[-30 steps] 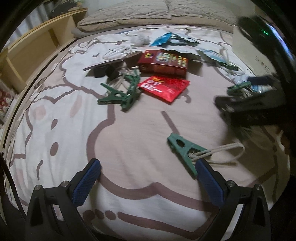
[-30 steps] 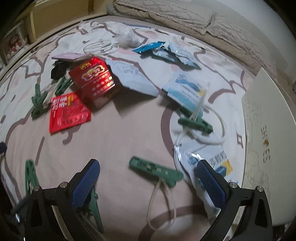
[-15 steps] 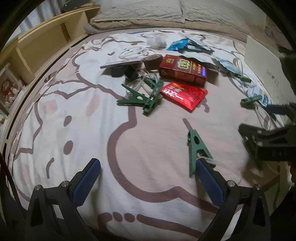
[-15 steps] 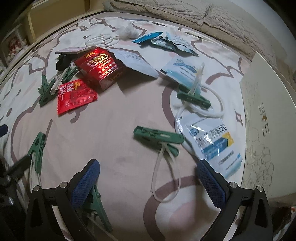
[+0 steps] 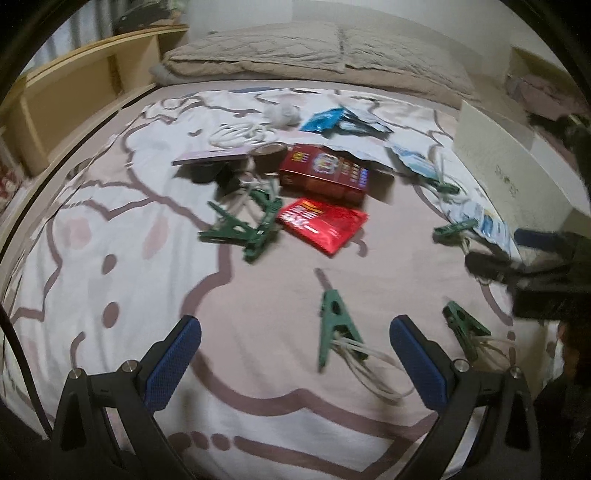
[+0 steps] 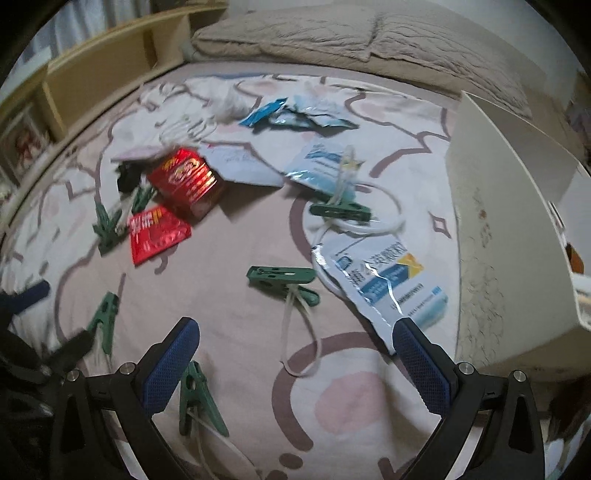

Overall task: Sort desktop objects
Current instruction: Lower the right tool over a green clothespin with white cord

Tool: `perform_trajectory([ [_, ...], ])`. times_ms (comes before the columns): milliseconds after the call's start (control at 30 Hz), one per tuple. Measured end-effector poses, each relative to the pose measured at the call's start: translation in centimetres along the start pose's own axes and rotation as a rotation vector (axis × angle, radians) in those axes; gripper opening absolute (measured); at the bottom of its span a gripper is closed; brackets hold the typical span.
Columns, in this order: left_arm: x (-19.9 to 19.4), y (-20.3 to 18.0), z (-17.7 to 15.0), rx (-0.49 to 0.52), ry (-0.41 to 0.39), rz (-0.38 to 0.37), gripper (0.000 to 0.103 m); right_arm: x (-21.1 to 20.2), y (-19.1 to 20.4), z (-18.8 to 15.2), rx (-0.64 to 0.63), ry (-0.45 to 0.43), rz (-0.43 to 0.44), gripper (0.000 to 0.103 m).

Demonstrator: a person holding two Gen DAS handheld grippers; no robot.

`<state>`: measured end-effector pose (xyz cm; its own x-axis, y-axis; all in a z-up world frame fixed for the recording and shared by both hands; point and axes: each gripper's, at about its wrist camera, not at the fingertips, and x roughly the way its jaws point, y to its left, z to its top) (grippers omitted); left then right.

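Left wrist view, left tongs [image 5: 295, 354] apart and empty over bed, green plastic clothes peg [image 5: 334, 326] near, red cardboard box [image 5: 325, 173] far, right tongs [image 6: 295, 354] apart.

Home bedroom, patterned bedsheet [image 5: 110, 266], pillows [image 5: 314, 51] (rumpled)

Both wrist cameras look forward and down over the bed [image 5: 110, 266] toward the pillows [image 6: 332, 33] from low, close range. The right view sits further right, beside the white box [image 6: 495, 236]; both share the red box [image 5: 325, 173].
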<state>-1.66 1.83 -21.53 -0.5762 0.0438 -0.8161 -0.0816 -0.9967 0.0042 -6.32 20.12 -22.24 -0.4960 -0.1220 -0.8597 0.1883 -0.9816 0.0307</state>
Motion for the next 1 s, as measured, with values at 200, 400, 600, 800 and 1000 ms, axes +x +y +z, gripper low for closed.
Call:
perform_trajectory([
  [200,1.4,-1.1,-0.5,0.059,0.034,0.054,0.103,-0.6,-0.8,-0.4,0.051,0.003,0.060,0.103],
  [400,2.1,-0.2,-0.7,0.060,0.055,0.165,0.103,-0.2,0.8,-1.3,-0.020,0.056,0.087,0.103],
  [600,2.4,0.8,-0.7,0.025,0.074,0.155,0.103,0.0,1.9,-2.1,-0.078,0.096,0.089,0.103],
  [800,3.4,1.4,-1.0,-0.025,0.106,0.115,0.103,-0.1,1.9,-2.8,-0.051,0.117,0.110,0.103],
  [1000,3.6,1.5,-1.2,-0.057,0.114,0.102,0.103,-0.8,2.7,-3.6,-0.059,0.107,0.117,0.102],
])
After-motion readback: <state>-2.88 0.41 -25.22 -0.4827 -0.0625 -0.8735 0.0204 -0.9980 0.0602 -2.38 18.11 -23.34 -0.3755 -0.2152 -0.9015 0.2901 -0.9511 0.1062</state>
